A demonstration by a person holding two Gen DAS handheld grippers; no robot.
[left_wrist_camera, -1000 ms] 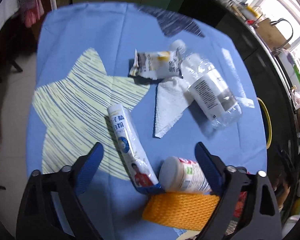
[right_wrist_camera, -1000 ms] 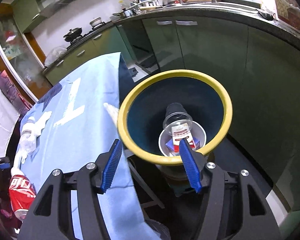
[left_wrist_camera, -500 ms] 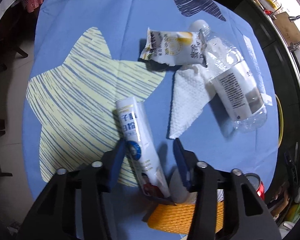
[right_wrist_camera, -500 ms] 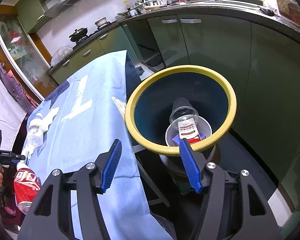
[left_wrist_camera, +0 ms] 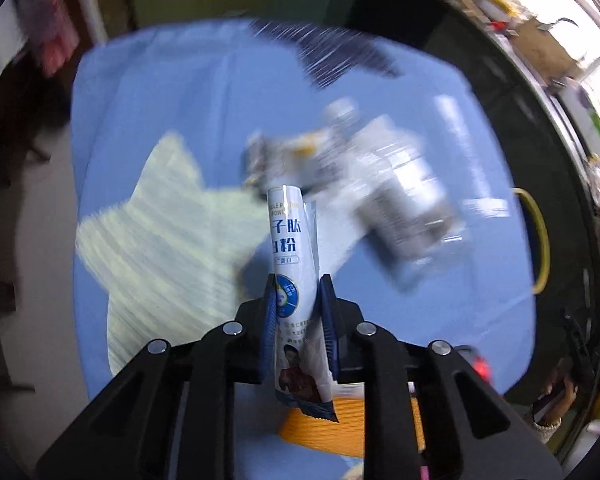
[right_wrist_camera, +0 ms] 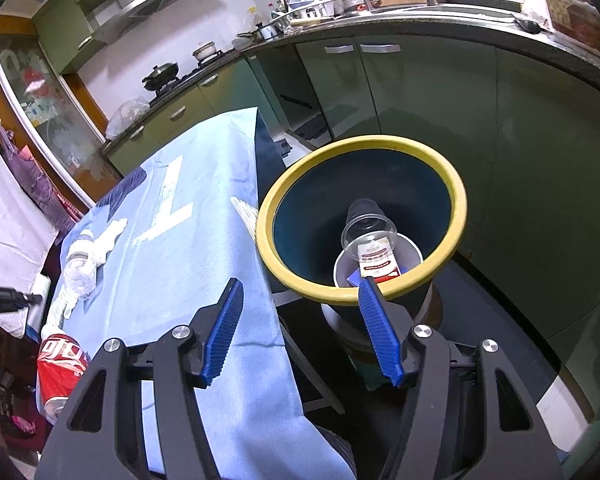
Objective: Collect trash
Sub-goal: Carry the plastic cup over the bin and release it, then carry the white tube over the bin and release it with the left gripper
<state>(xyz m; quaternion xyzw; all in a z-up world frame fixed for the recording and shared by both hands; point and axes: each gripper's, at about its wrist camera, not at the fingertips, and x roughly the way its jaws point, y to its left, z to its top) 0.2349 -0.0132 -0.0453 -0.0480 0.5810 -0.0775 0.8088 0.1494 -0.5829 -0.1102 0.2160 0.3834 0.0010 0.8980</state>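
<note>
Left wrist view: the left hand-held gripper pinches a white-and-blue printed powder sachet low on its body, the packet standing upright between the blue pads, lifted clear of the blue cloth-covered bench. Its jaws have just been closing, and the sachet is now clamped between them. Beyond it, blurred by motion, a crumpled white wrapper, a white paper napkin and a clear plastic bottle lie far on the cloth; an orange foam net lies near, under the gripper.

Right wrist view: the right hand-held gripper hangs spread and empty, just above the near rim of a dark bin with a yellow rim, which stands to the right of the bench and already holds a clear plastic cup and a white bowl.

The sachet is thin and slick, and most of its length stands free above the pads; a quick swing toward the bin could let it slip, flop over or miss the opening.

A second ago the sachet lay flat on the cloth between wide-open jaws; now it is gripped and off the bench. The right gripper stands as it did.
</note>
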